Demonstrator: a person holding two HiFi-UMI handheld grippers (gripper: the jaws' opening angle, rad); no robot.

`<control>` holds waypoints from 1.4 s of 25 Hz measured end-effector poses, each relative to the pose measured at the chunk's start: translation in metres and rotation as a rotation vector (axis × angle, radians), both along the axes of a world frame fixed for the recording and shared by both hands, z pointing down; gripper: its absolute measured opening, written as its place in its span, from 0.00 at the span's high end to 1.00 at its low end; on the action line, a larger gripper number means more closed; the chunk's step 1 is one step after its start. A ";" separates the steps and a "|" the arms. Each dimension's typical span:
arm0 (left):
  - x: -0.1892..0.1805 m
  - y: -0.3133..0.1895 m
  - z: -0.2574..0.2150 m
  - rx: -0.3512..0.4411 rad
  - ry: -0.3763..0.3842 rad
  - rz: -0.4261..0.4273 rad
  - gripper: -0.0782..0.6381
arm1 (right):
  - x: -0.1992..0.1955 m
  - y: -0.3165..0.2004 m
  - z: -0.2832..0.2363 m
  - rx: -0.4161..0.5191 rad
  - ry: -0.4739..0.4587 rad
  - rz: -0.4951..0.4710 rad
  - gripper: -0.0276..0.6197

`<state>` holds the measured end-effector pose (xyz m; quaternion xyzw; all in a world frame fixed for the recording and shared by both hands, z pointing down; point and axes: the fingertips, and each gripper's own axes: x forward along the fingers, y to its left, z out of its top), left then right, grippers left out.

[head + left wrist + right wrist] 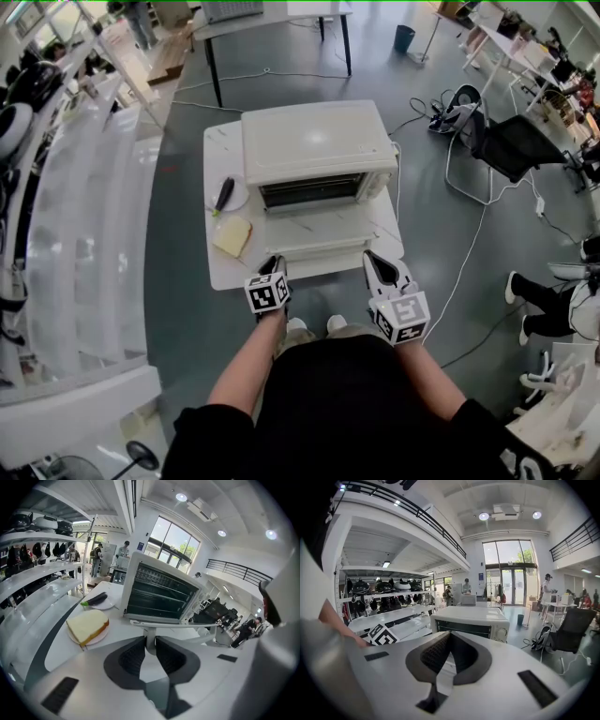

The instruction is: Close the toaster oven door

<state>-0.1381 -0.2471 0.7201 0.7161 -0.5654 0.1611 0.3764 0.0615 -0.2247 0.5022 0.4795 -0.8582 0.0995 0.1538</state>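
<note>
A white toaster oven (pixel 314 150) stands on a small white table (pixel 220 272). Its door (pixel 319 246) hangs open, folded down toward me. In the left gripper view the oven's dark cavity (pixel 161 597) faces me, with the door's white handle bar (pixel 173 625) across the front. My left gripper (pixel 272 270) is at the handle's left end, its dark pads (pixel 133 656) closed against the handle's upright post (pixel 150 641). My right gripper (pixel 378 262) hovers by the door's right front corner, shut and holding nothing. Its view looks over the oven (pixel 471 620) from above.
A bread slice (pixel 232 236) lies on a plate on the left of the table. Behind it a dark eggplant (pixel 96 600) sits on a second plate. White shelving (pixel 84 234) runs along the left. An office chair (pixel 511 145) and floor cables (pixel 478 244) are to the right.
</note>
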 end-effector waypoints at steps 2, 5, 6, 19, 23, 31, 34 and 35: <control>0.000 -0.003 -0.005 0.003 0.002 -0.003 0.77 | 0.003 -0.002 -0.001 0.004 -0.001 0.005 0.92; 0.001 -0.005 -0.008 -0.002 -0.009 0.000 0.77 | 0.007 -0.002 0.000 0.006 -0.004 0.012 0.92; 0.001 -0.005 -0.007 -0.004 -0.015 0.006 0.77 | 0.009 -0.001 0.000 0.006 -0.004 0.015 0.92; -0.004 -0.021 -0.030 0.018 -0.055 0.029 0.78 | 0.020 -0.011 -0.005 0.020 -0.012 0.036 0.92; -0.004 -0.029 -0.039 0.033 -0.067 0.032 0.78 | 0.020 -0.015 -0.007 0.028 -0.023 0.035 0.92; -0.005 -0.041 -0.050 0.048 -0.094 0.043 0.78 | 0.029 -0.026 -0.007 0.045 -0.043 0.060 0.92; -0.007 -0.047 -0.054 0.054 -0.075 0.031 0.78 | 0.026 -0.029 -0.011 0.061 -0.060 0.051 0.92; -0.007 -0.048 -0.055 0.053 -0.067 0.030 0.78 | 0.024 -0.030 -0.012 0.064 -0.064 0.047 0.92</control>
